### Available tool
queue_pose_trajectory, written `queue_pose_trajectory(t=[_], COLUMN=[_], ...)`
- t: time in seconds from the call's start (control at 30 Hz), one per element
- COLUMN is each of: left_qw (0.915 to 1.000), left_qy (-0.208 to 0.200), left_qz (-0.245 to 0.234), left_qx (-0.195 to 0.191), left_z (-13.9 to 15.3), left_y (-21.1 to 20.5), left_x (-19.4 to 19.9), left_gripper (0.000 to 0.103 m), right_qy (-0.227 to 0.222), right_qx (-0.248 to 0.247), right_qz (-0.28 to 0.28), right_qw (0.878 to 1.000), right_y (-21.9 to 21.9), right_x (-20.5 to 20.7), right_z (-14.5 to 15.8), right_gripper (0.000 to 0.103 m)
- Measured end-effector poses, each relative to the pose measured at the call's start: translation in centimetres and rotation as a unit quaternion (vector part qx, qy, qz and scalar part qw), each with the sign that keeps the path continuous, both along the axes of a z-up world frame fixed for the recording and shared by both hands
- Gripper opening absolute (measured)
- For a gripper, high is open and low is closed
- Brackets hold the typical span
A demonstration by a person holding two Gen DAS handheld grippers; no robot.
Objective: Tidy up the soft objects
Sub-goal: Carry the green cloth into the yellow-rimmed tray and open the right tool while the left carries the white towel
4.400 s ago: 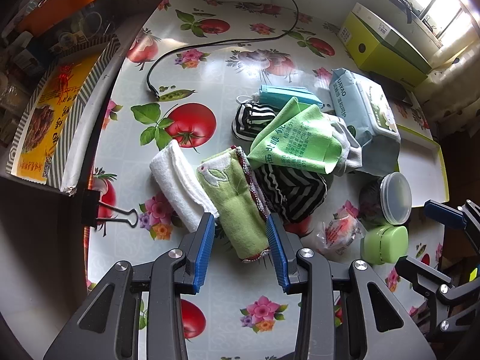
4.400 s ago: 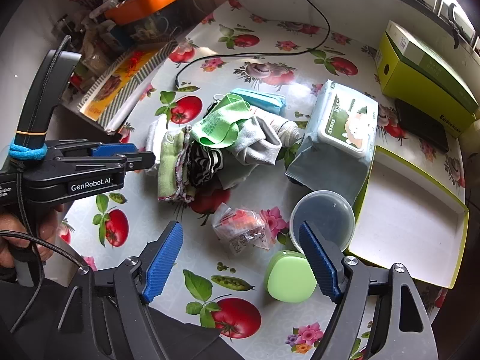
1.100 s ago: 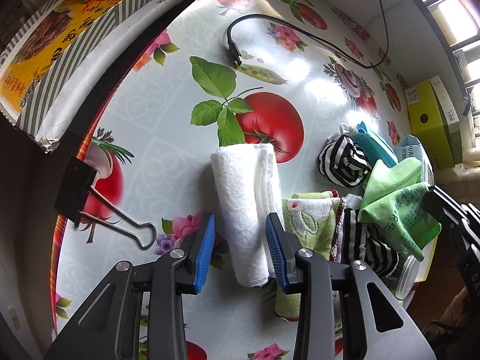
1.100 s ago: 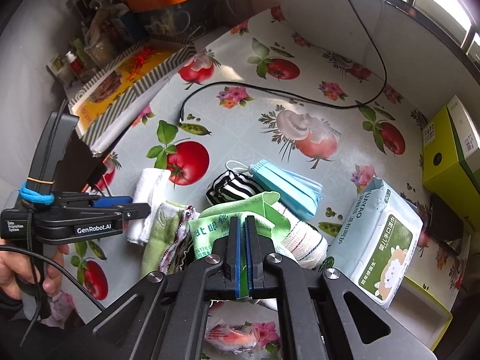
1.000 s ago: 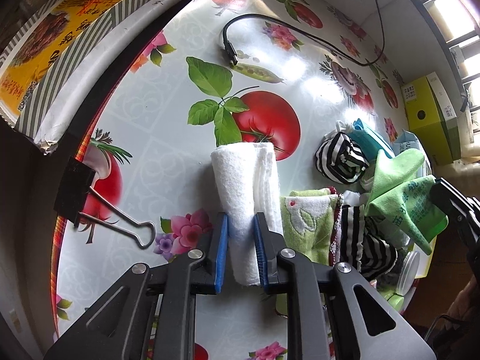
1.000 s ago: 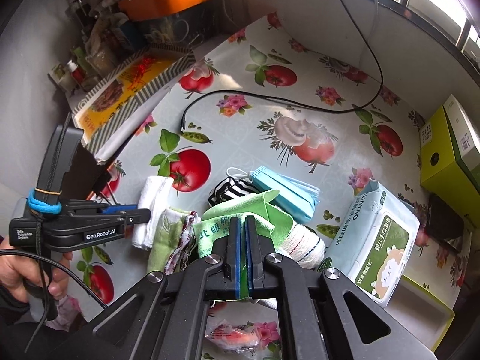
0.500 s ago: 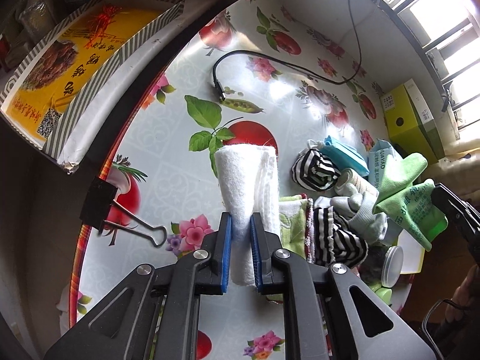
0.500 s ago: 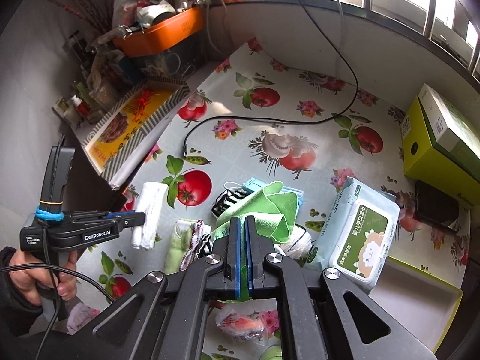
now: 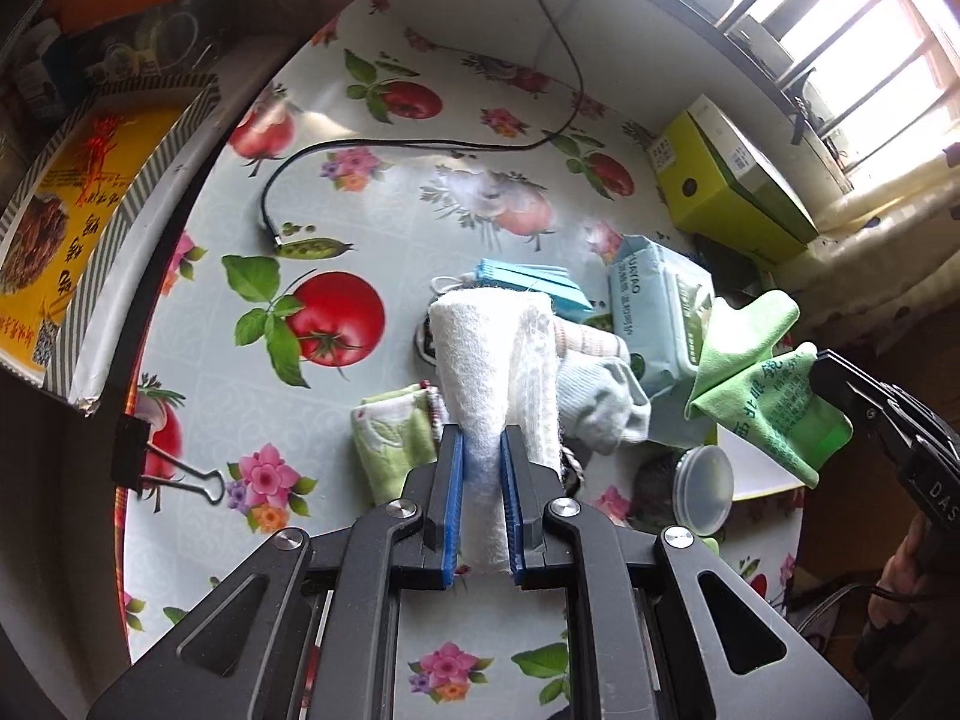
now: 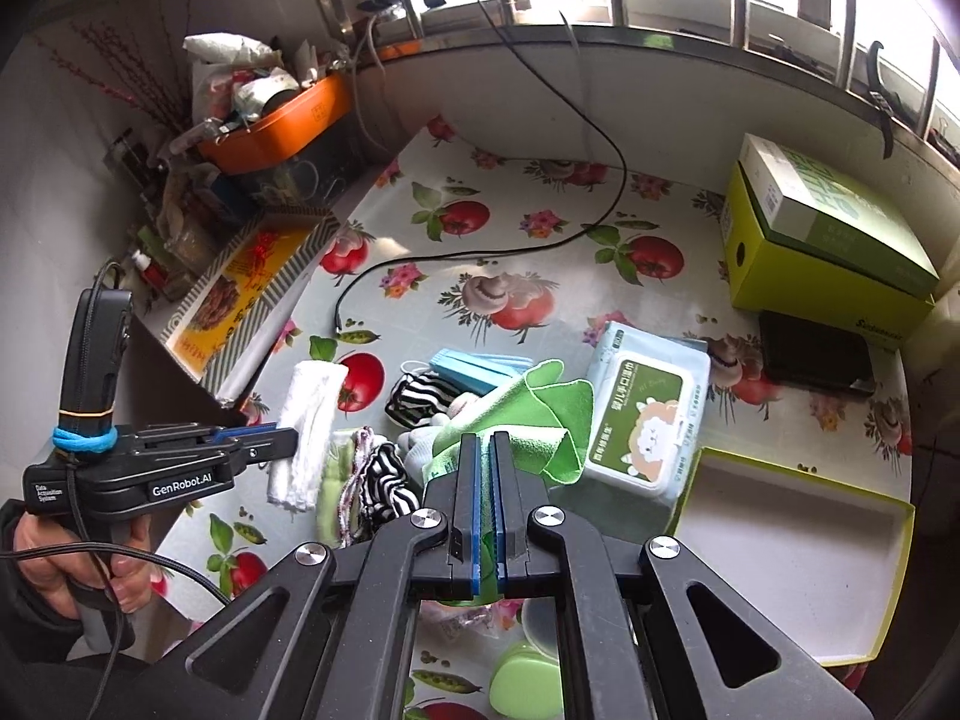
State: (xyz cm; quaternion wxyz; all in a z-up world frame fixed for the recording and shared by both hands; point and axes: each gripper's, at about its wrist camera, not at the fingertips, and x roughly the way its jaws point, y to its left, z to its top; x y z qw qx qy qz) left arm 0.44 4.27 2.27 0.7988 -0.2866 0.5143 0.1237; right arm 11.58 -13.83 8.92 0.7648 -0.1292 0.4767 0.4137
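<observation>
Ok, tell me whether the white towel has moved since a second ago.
Yes. The white towel, clamped in the left gripper, has left the printed tomato and now hangs over the clothes pile.

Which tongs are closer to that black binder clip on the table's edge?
Left. The left tongs, clamped on the white towel, are just beside the binder clip; the right tongs, holding the green cloth, are across the pile.

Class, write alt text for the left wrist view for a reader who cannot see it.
The left gripper is shut on a rolled white towel, lifted above a table with a tomato-print cover. Beneath lie a green cloth and socks; at right, the right gripper holds a bright green cloth.
</observation>
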Motion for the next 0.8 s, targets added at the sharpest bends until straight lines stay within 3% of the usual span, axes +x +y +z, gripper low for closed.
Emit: queue_pose_trajectory(t=[0.47,0.8], left_qw=[0.9943,0.9865], left_qy=[-0.012,-0.004], left_qz=[-0.106,-0.163], left_qx=[0.008,0.02], left_z=[2.3,2.5], left_y=[-7.0,-11.2], left_x=[6.5,11.0], left_gripper=[0.013,0.013], right_qy=[0.002,0.021], right_qx=[0.012,0.016], right_qz=[-0.092,-0.152], right_qw=[0.996,0.988], right_y=[-7.9,-12.8], right_x=[2.9,5.6], right_z=[-0.2,-2.2], right_gripper=[0.003,0.003])
